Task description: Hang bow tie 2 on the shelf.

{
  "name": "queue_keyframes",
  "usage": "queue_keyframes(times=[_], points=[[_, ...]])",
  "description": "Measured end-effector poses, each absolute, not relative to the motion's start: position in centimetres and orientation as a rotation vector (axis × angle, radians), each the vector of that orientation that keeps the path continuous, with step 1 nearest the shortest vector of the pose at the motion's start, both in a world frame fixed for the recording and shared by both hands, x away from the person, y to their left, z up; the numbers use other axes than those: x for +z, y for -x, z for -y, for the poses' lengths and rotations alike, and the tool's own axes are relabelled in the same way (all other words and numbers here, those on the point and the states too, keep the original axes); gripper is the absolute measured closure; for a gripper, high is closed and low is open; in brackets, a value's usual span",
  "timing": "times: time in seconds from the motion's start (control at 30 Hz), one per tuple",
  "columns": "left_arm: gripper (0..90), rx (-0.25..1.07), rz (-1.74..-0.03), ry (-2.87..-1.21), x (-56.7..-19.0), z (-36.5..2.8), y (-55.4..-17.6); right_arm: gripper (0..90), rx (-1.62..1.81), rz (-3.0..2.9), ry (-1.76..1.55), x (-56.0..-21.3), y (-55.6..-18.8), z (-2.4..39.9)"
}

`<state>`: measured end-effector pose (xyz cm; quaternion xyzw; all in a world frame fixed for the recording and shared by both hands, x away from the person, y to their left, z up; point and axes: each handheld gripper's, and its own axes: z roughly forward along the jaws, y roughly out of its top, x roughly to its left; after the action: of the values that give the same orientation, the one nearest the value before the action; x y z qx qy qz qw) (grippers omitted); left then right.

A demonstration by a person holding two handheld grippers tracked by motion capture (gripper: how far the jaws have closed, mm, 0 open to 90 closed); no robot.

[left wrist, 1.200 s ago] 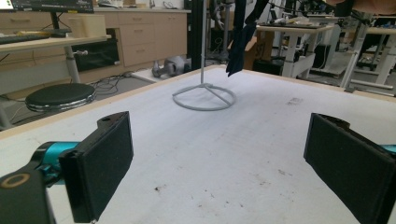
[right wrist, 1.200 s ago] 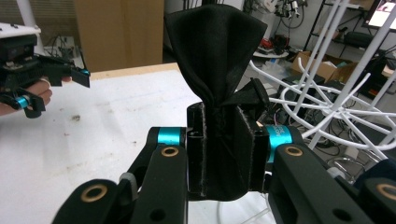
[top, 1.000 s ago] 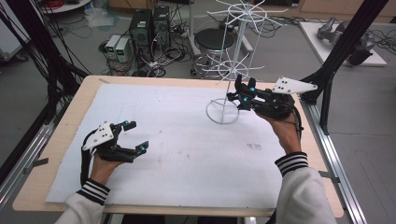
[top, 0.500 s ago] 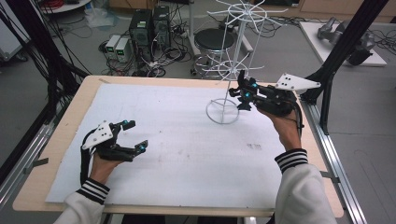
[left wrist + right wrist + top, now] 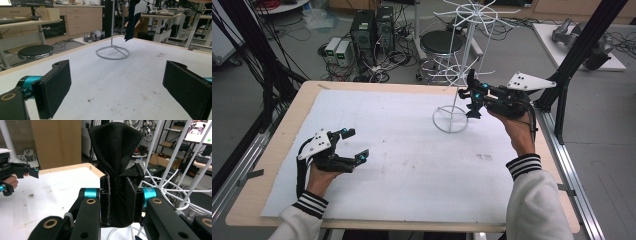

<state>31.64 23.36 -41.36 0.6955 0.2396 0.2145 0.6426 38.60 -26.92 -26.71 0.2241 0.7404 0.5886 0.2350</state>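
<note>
My right gripper [image 5: 472,96] is shut on a black piece of cloth [image 5: 117,157]. Its bunched top fans out above the pads and its lower end hangs below them [image 5: 473,111]. I hold it above the table, right beside the pole of a white wire rack [image 5: 451,120] with a ring base and thin arms [image 5: 175,170]. At the table's near left my left gripper [image 5: 355,145] rests low over the white mat, open, with nothing between its pads [image 5: 53,87]. From there the rack base [image 5: 112,52] and the hanging cloth [image 5: 131,22] are seen far ahead.
A white mat [image 5: 402,165] covers most of the wooden table [image 5: 282,150]. Black frame posts [image 5: 582,45] stand at the right rear corner. A stool [image 5: 442,42], computers and cables sit on the floor behind the table.
The right gripper with the cloth has edged slightly up and toward the rack pole. The left hand has stayed in place.
</note>
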Motion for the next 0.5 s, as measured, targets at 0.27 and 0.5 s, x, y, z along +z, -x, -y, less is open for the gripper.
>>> queue_keyframes(times=[0.27,0.5], points=[[8.6,0.49,-0.55,-1.579,-41.36,-23.71,-31.68,76.2,1.602,-2.028,-0.631,-26.73,-39.28,27.02],[8.7,0.491,-0.548,-1.576,-41.44,-23.68,-31.79,76.2,1.6,-2.022,-0.647,-26.5,-39.67,27.18]])
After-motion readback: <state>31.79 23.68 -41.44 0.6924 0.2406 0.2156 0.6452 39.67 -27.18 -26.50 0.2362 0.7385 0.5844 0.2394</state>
